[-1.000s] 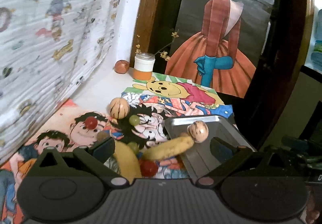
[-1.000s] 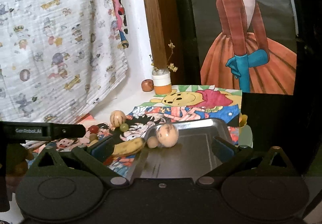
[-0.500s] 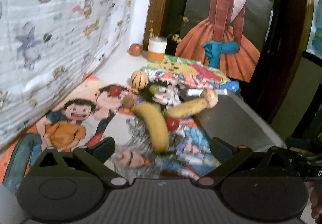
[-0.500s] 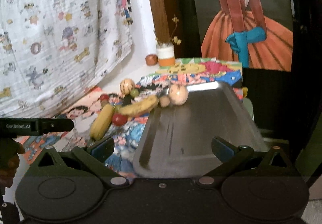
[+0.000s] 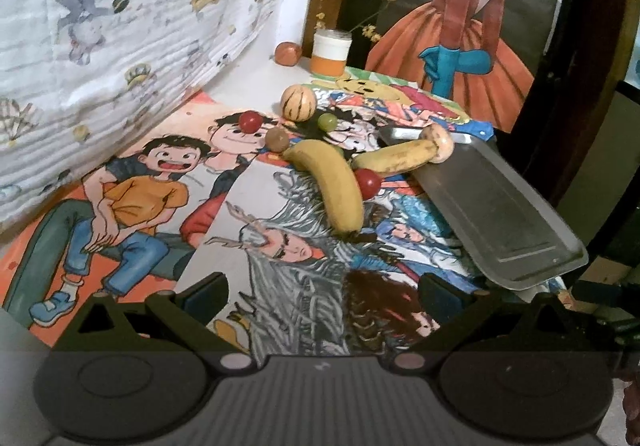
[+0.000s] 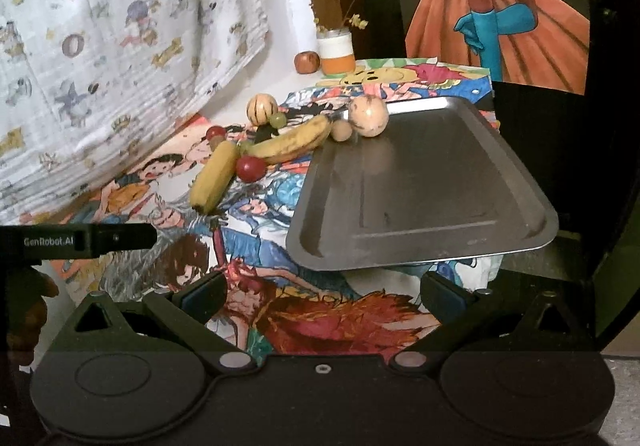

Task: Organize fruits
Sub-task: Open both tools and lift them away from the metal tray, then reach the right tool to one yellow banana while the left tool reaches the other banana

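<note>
Both grippers hung spread and empty over the near edge of the table. The left gripper (image 5: 322, 292) was the nearer tool to the fruit: the yellow banana (image 5: 330, 185) lay straight ahead of it, mid-table, long axis running from near to far and tilting left. A spotted banana (image 5: 394, 161) crossed toward the tray (image 6: 432, 189), whose left edge it met. The right gripper (image 6: 322, 292) faced the tray's near edge.
</note>
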